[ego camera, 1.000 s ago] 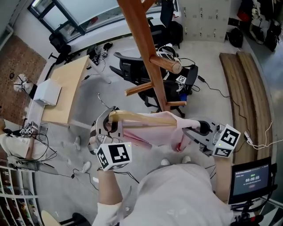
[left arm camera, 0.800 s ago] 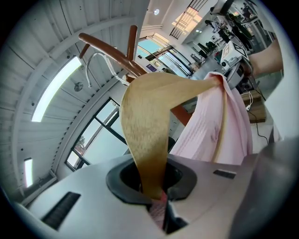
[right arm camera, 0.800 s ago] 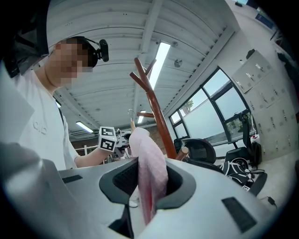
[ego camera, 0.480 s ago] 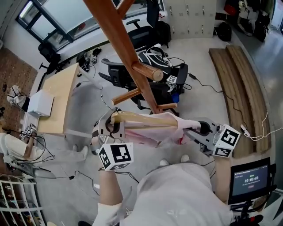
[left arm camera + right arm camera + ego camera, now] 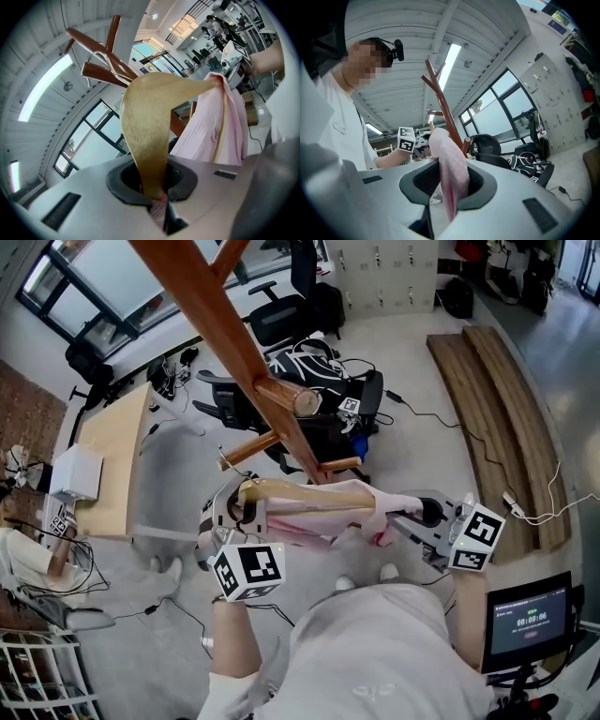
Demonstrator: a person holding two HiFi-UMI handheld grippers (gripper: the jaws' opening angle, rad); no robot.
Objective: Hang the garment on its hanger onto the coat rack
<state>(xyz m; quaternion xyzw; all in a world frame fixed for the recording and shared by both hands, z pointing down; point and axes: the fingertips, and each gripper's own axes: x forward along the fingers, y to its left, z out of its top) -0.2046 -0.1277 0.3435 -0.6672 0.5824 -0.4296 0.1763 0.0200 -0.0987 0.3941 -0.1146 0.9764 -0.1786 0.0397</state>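
Observation:
A wooden hanger (image 5: 300,493) carries a pink garment (image 5: 328,526) and lies level in front of me. My left gripper (image 5: 242,509) is shut on the hanger's left end (image 5: 145,140), with a bit of pink cloth pinched below it. The hanger's metal hook (image 5: 100,58) sticks up near the coat rack's branches (image 5: 105,70). My right gripper (image 5: 401,516) is shut on the garment's right side (image 5: 452,173). The wooden coat rack (image 5: 234,329) slants down behind the hanger, and its pegs (image 5: 298,401) stand just beyond it. The hook looks free of any peg.
Black office chairs (image 5: 281,320) and bags crowd the floor behind the rack. A light wooden desk (image 5: 108,460) with a white box (image 5: 75,472) stands at the left. Long wooden planks (image 5: 497,418) lie at the right, cables trail over the floor, and a timer screen (image 5: 530,620) is at the lower right.
In the head view the coat rack's pole and pegs have slid left and lower, nearer the hanger. Both grippers keep the same hold, and the hanger stays level.

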